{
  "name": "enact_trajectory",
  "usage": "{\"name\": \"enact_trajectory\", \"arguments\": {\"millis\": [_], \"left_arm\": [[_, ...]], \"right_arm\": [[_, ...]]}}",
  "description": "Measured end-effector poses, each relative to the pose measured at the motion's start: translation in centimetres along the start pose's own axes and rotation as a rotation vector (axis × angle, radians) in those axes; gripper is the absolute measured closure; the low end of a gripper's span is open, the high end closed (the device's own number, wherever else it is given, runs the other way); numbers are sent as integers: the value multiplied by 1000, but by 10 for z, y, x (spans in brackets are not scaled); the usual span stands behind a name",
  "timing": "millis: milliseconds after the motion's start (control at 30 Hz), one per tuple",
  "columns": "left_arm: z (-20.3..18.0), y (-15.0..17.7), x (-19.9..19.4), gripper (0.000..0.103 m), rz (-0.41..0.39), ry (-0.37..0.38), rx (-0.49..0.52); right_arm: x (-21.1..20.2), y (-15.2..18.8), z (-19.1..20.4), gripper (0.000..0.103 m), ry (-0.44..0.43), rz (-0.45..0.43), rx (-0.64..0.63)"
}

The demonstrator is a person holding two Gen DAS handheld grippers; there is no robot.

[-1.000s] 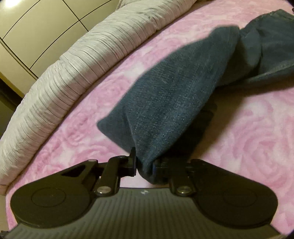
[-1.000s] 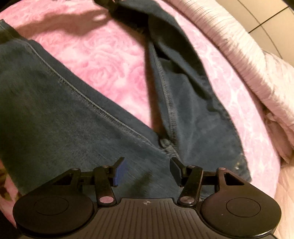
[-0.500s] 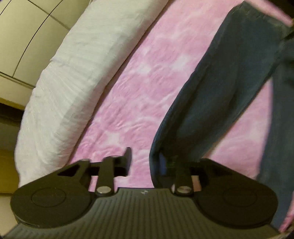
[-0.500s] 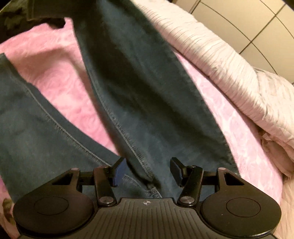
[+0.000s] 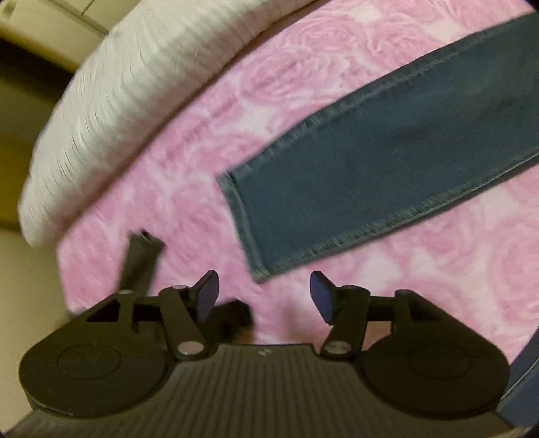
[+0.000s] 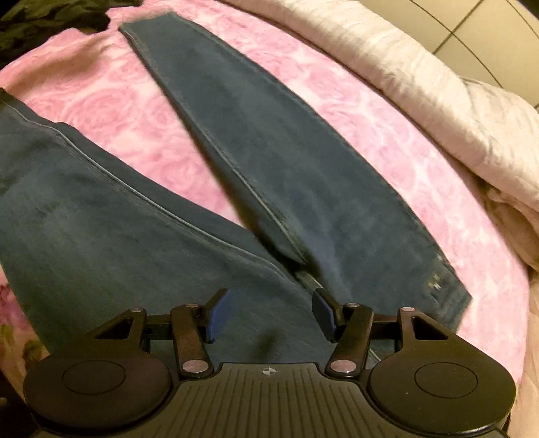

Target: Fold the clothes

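A pair of dark blue jeans point(image 6: 303, 188) lies spread on the pink rose-patterned bedcover point(image 6: 128, 111), its two legs forming a V. In the left wrist view one leg point(image 5: 387, 161) lies flat, its hem just ahead of my left gripper point(image 5: 262, 296). That gripper's jaws are opening, with only pink cover between them. My right gripper point(image 6: 267, 311) hovers open over the crotch area of the jeans, where the legs join, with denim below it but nothing pinched.
A white ribbed duvet point(image 5: 134, 87) runs along the far side of the bed, seen also as the pale duvet point(image 6: 438, 101) in the right wrist view. A dark garment point(image 6: 50, 20) lies at the top left. A black object point(image 5: 139, 259) pokes up near the left gripper.
My left gripper let go of the jeans leg, opened and pulled back and up; the leg now lies flat. The right gripper stayed open over the jeans while the far leg straightened out.
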State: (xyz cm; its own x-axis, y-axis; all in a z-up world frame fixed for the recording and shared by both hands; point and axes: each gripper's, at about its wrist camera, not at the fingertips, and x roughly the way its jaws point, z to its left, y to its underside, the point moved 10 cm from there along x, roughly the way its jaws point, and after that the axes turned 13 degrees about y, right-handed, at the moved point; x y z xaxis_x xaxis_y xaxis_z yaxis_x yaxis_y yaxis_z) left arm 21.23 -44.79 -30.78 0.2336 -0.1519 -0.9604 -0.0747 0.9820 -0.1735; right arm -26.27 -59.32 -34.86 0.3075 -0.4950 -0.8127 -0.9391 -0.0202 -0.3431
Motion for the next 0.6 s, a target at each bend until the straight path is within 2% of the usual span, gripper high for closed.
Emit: {"name": "enact_trajectory", "arguments": {"millis": [67,133,167,300,367,400,500,567,600], "left_arm": [[-4,10,13,46,-8,16,-12],[-2,9,29,46,-28,-24,42],[-4,9,37,46,-41,-61,116],[-28,17,71,46,-41,-210,534],[-38,21,87,50,-49,-223,665],[-38,20,92,52,-54,-236,694],[-39,18,108,64,-70,-274,780],[-38,17,116,92,-63,-250,786],[-37,17,117,92,-59,-243,783]], "right_arm": [[3,-16,10,46,-17,-18,-8],[7,-35,18,46,-27,-41,-22],[9,-44,21,46,-26,-57,-31],[27,-74,35,45,-21,-96,-65],[40,-81,42,45,-12,-107,-84],[46,-84,45,45,-7,-113,-92],[67,-89,53,46,29,-106,-114],[79,-91,61,46,39,-111,-156],[84,-92,65,46,44,-117,-180]]}}
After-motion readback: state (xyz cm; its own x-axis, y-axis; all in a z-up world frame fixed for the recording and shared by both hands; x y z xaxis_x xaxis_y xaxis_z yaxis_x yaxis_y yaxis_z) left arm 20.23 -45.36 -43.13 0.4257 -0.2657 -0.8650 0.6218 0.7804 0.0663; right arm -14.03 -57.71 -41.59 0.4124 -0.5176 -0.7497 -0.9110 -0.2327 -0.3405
